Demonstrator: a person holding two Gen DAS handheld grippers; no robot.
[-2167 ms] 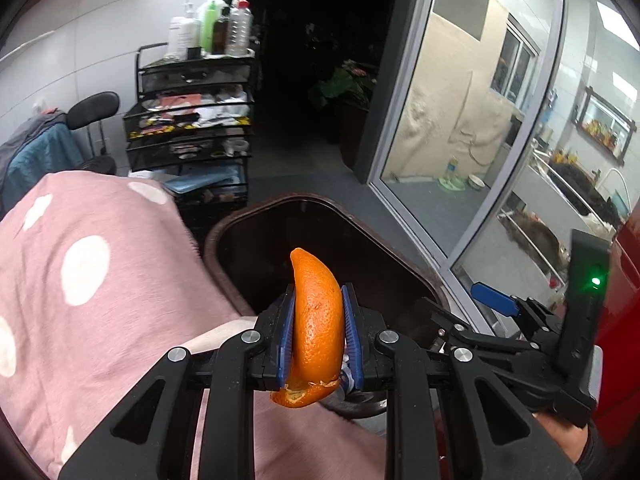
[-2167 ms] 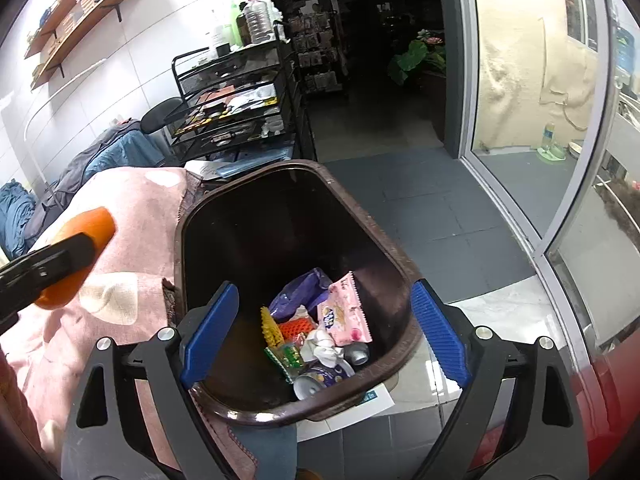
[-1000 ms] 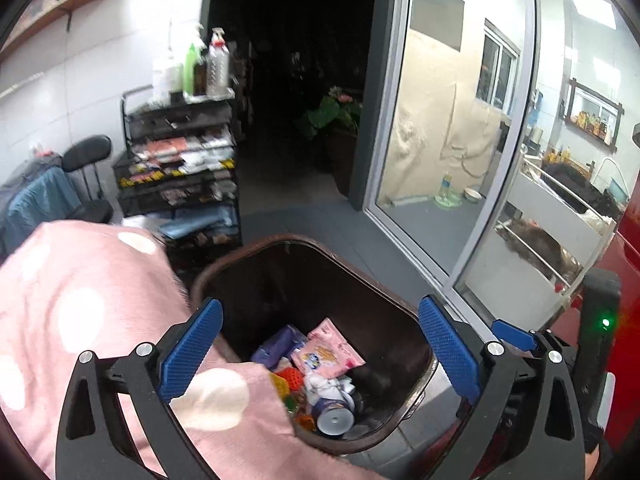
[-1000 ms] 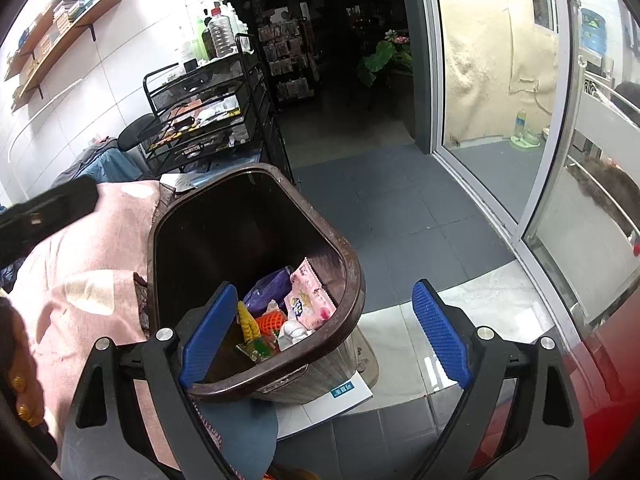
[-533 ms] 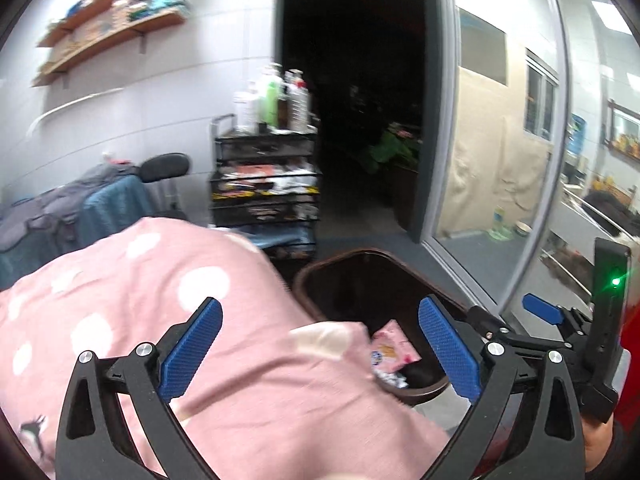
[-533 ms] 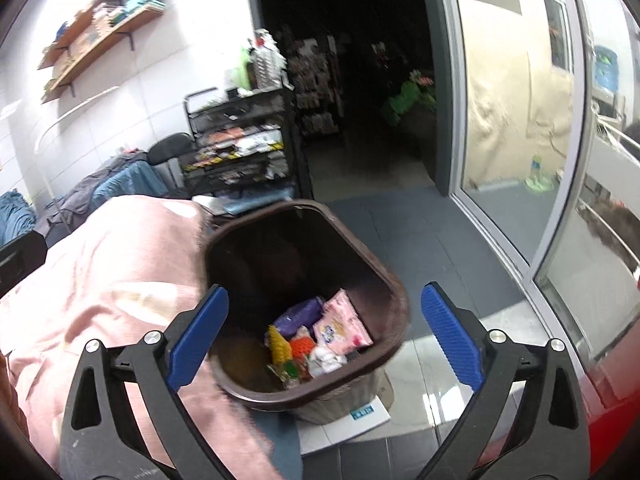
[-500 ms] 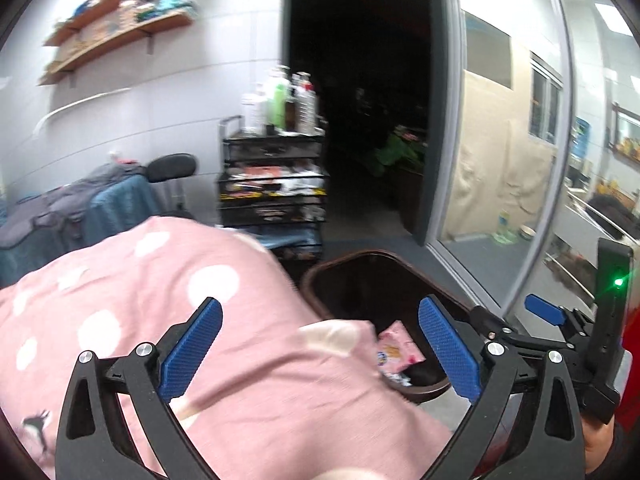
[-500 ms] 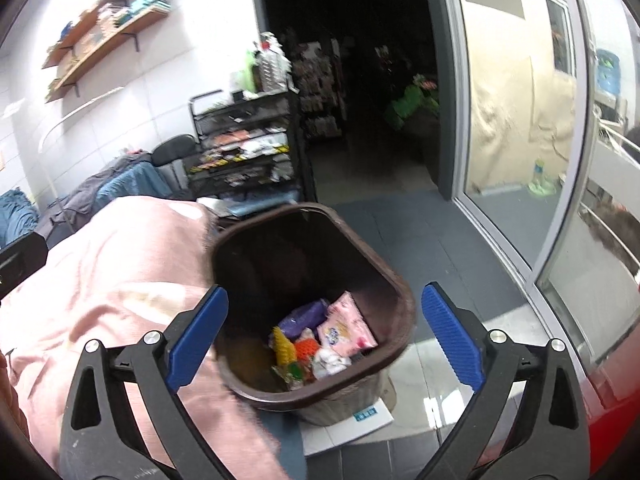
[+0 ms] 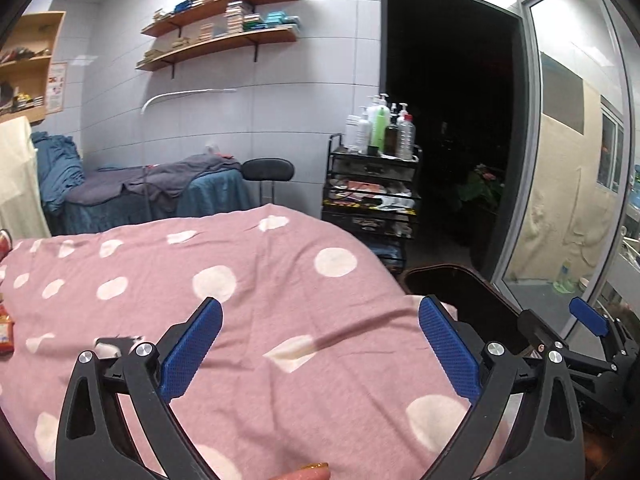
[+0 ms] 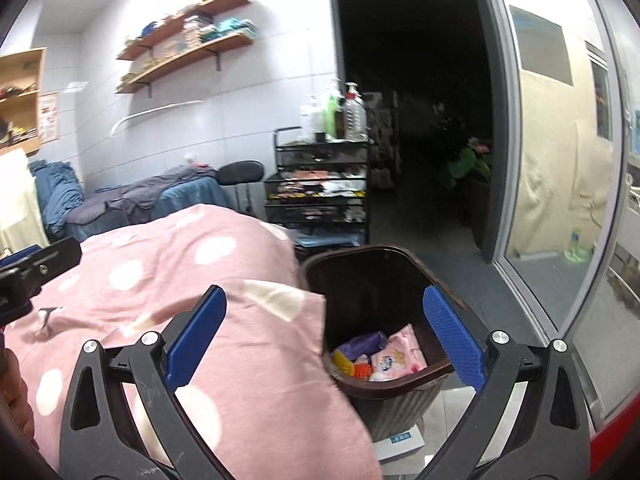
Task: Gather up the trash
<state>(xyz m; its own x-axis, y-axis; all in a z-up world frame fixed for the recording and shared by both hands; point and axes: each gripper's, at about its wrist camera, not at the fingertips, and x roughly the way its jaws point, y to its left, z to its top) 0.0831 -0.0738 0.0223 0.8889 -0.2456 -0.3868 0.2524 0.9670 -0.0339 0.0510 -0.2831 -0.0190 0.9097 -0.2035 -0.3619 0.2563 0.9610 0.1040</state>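
Right wrist: claw (image 10: 324, 340) wide, bin (image 10: 404, 390) w/ trash

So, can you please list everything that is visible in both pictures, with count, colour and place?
trash bin: one, dark brown, on the floor beside the bed
wrappers: several, pink, purple, yellow, orange, inside the bin
bed cover: one, pink with white dots, in the foreground
red packet: one, at the left edge on the cover
rack: one, black, by the dark doorway
bottles: several, white, green, clear, on top of the rack
chair: one, black, left of the rack
shelves: two, wooden, on the wall
plant: one, green, in the doorway
left tool: open, empty, above the cover
right tool: open, empty, near the bin
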